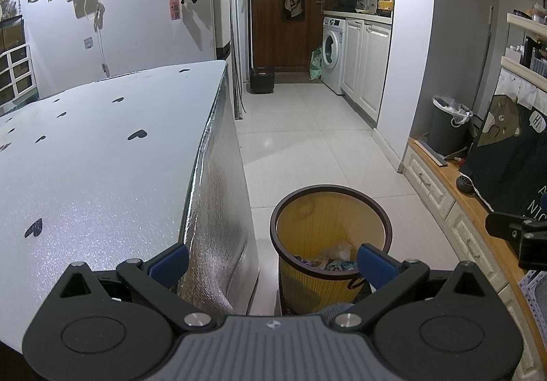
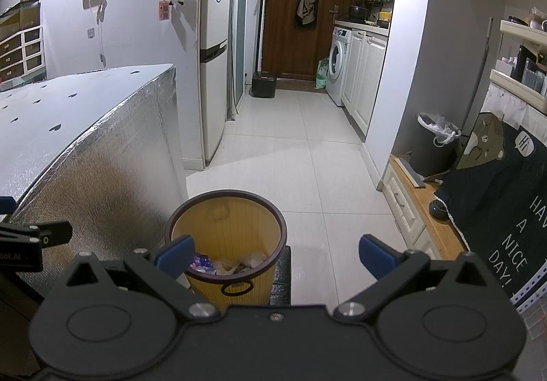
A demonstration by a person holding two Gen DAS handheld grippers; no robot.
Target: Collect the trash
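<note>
Both tools (image 1: 271, 261) (image 2: 275, 256) gape empty; bin (image 1: 331, 244) trash (image 1: 333, 258) partly hidden, indistinct.

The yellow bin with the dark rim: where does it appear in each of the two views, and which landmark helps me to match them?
Left wrist view: the yellow bin stands low and right of centre, beside the table, behind the right blue finger.
Right wrist view: the yellow bin stands low and left of centre, behind the left blue finger.
Shared landmark: the washing machine beside the brown door.
</note>
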